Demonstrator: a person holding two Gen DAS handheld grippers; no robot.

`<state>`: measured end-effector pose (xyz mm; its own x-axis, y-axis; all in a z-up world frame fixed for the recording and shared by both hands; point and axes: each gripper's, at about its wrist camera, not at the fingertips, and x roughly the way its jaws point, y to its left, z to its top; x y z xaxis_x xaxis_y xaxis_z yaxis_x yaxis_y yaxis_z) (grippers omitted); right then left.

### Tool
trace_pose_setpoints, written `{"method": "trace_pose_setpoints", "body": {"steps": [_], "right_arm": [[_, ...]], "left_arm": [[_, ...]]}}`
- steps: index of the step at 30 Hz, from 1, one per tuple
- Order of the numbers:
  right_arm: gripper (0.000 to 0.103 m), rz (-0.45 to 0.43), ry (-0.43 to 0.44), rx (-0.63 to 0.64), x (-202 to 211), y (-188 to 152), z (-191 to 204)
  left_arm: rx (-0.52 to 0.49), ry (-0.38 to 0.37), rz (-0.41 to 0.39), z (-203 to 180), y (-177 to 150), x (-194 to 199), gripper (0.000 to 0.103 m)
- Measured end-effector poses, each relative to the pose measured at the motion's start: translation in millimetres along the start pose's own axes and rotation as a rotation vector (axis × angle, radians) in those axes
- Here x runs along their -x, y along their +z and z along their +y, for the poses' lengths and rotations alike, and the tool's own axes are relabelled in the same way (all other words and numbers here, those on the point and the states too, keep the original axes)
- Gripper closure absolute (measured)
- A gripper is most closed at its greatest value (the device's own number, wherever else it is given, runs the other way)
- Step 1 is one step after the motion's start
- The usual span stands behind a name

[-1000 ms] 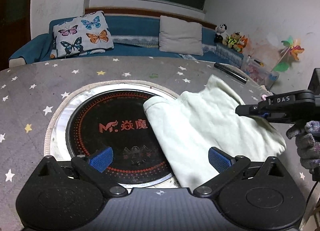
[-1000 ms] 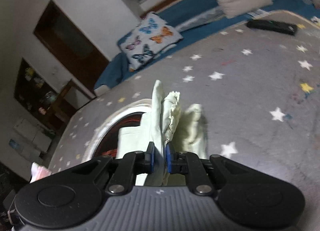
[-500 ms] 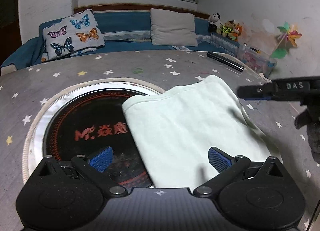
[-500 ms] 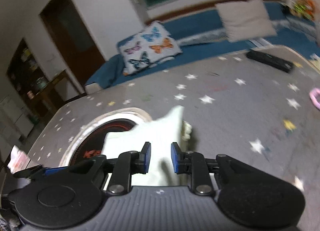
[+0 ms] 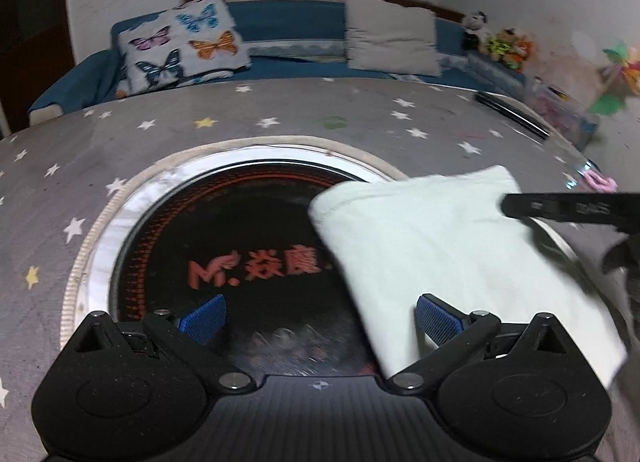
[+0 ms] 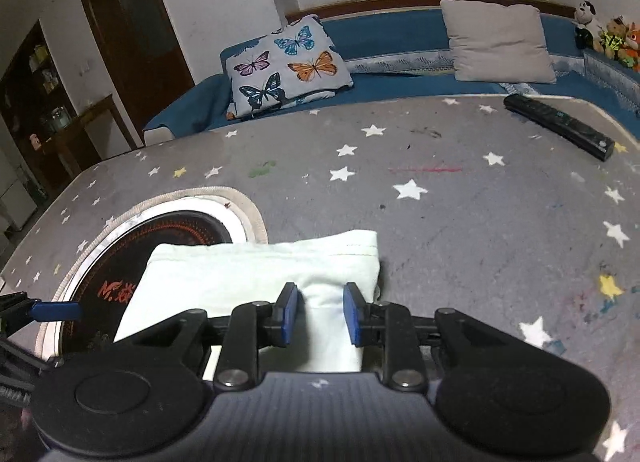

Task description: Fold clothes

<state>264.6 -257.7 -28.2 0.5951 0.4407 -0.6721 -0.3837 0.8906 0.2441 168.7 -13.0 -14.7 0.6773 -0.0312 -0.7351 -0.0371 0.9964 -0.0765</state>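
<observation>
Letting go of the pale green folded garment point(image 6: 256, 278), I am watching my right gripper point(image 6: 320, 314) part its blue pads: the jaws have just been opening, and the cloth that was pinched upright between them a second ago is now lying flat under the gap, with neither pad pressing on it. The garment is resting as a neat rectangle on the star-patterned table cover point(image 6: 460, 222), its left part overlapping the round black hotplate point(image 6: 176, 238) and its hemmed edge pointing away from the hotplate toward the remote control point(image 6: 558, 126). My left gripper point(image 5: 320, 318) is hanging wide open over the near rim of the hotplate, gripping nothing, its right pad just over the garment's near edge. I am judging this fold as laid down; what is remaining is probably another fold or smoothing.
</observation>
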Motion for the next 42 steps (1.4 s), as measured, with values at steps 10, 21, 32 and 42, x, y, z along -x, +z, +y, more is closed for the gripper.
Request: {"method": "trace_pose_setpoints", "body": {"steps": [10, 21, 32, 42], "right_arm": [[0.069, -0.002, 0.008, 0.073, -0.9, 6.7, 12.5], [0.068, 0.002, 0.038, 0.121, 32.1, -7.1, 15.2], [0.068, 0.044, 0.029, 0.250, 74.2, -62.2, 32.7], [0.068, 0.003, -0.039, 0.446, 105.6, -95.8, 71.5]], "left_arm": [[-0.034, -0.062, -0.059, -28.8, 37.6, -1.8, 0.000], [-0.081, -0.097, 0.003, -50.8, 47.8, -34.8, 0.000], [-0.120, -0.068, 0.011, -60.4, 40.2, -50.9, 0.000], [-0.206, -0.105, -0.050, -66.8, 14.8, -0.1, 0.001]]}}
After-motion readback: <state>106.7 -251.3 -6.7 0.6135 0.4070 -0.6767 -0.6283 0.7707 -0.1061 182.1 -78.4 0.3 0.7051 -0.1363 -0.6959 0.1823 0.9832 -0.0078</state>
